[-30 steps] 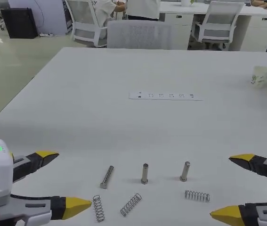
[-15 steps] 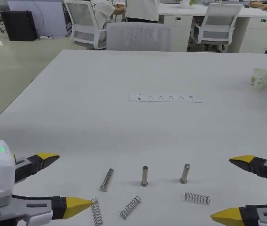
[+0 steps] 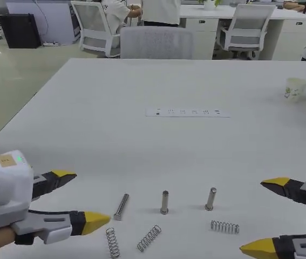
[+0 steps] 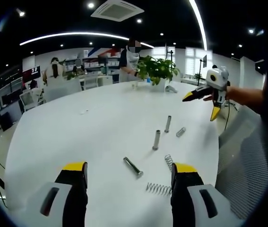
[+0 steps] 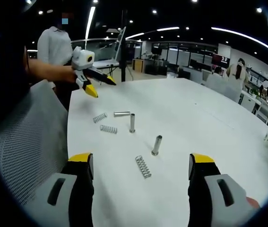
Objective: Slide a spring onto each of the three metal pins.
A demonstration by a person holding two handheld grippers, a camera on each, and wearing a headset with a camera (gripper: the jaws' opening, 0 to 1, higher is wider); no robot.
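Three metal pins sit on the white table: a left pin lying on its side, a middle pin upright and a right pin upright. In front of them lie a left spring, a middle spring and a right spring. My left gripper hovers open just left of the lying pin. My right gripper stands open to the right of the right spring. The left gripper view shows the lying pin and a spring between its open jaws.
A white power strip lies mid-table. A paper cup stands at the far right. Office chairs and desks stand beyond the far edge. A potted plant sits on the table in the left gripper view.
My left gripper has moved right and a little up, closer to the lying pin. The right gripper, pins and springs have stayed in place.
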